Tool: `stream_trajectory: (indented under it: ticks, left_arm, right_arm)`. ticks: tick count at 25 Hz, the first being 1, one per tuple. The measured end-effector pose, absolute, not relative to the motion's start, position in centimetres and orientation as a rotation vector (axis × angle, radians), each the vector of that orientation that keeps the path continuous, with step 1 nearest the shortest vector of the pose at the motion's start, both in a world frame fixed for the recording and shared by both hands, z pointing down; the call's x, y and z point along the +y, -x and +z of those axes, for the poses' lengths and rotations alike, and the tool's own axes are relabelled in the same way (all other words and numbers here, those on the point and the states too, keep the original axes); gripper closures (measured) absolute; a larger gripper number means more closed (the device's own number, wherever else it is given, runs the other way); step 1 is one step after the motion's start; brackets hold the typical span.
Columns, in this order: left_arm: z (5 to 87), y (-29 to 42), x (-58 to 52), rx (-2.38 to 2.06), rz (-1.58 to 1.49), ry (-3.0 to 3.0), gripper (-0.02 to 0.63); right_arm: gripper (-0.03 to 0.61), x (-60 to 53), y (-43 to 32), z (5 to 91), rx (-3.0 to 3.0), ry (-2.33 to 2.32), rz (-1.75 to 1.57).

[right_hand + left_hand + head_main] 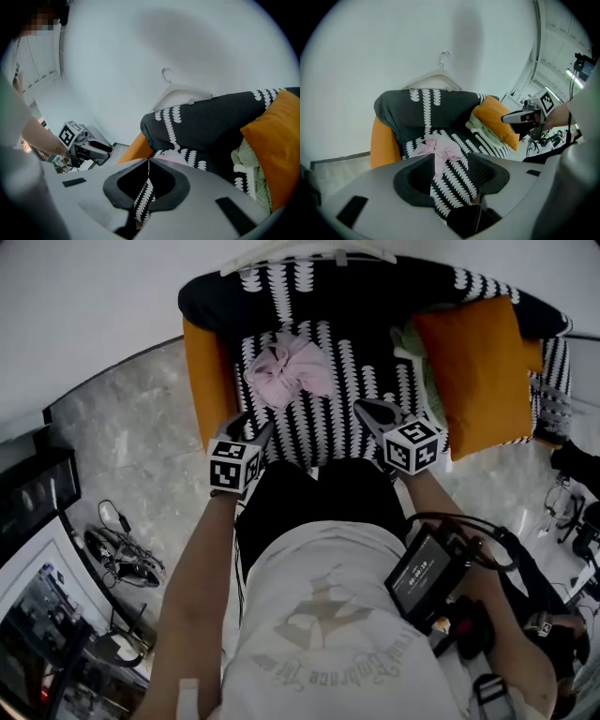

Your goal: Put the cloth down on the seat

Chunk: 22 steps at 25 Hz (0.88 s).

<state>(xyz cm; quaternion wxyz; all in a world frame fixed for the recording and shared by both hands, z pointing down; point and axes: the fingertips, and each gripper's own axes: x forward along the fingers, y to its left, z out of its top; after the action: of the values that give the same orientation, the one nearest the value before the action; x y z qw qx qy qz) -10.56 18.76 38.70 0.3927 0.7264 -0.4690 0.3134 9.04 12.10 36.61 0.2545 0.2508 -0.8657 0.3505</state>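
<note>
A crumpled pink cloth (289, 371) lies on the black-and-white patterned seat (330, 432) of an armchair, loose from both grippers. My left gripper (253, 426) hovers above the seat's front left, short of the cloth, its jaws open with nothing between them. In the left gripper view the cloth (440, 147) shows beyond the gap of the left gripper (449, 161). My right gripper (364, 409) hangs over the seat's front right with its jaw tips together and empty. In the right gripper view a bit of the cloth (176, 159) peeks above the right gripper (148, 161).
An orange cushion (478, 371) leans at the chair's right with a pale green fabric (420, 357) tucked beside it. An orange armrest (208, 381) bounds the left. A white hanger (440, 77) rests on the backrest. Cables (122, 549) lie on the marble floor at left.
</note>
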Motion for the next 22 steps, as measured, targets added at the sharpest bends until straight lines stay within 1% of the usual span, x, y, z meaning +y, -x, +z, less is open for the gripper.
stream_trajectory:
  ticks: [4,6,11,14,16,22]
  left_arm:
    - [39.3,9.5,18.6,-1.207,0.730,-1.854,0.403]
    - [38.3,9.9,19.5,-1.220,0.703,-1.862,0.415]
    - [30.9,16.5,22.5,-1.313,0.576,-1.894,0.472]
    - [28.8,19.0,23.3,-1.355,0.519,-1.911,0.480]
    - [28.2,19.2,23.1,-1.378,0.481,-1.931,0.490]
    - [26.4,18.5,24.0,-1.414,0.445,-1.989,0.559]
  right_arm:
    - [0.561,10.7,-10.0,37.9,-2.354,-0.700,0.938]
    - [0.561,11.1,-9.7,37.1,-2.365,-0.707,0.923]
    - [0.561,13.4,-3.9,29.8,-2.413,-0.718,0.832]
    - [0.561,14.1,-1.7,27.6,-2.438,-0.733,0.806]
    - [0.561,13.8,-1.4,27.1,-2.462,-0.747,0.809]
    - [0.561,14.4,-0.8,24.7,-2.551,-0.742,0.810]
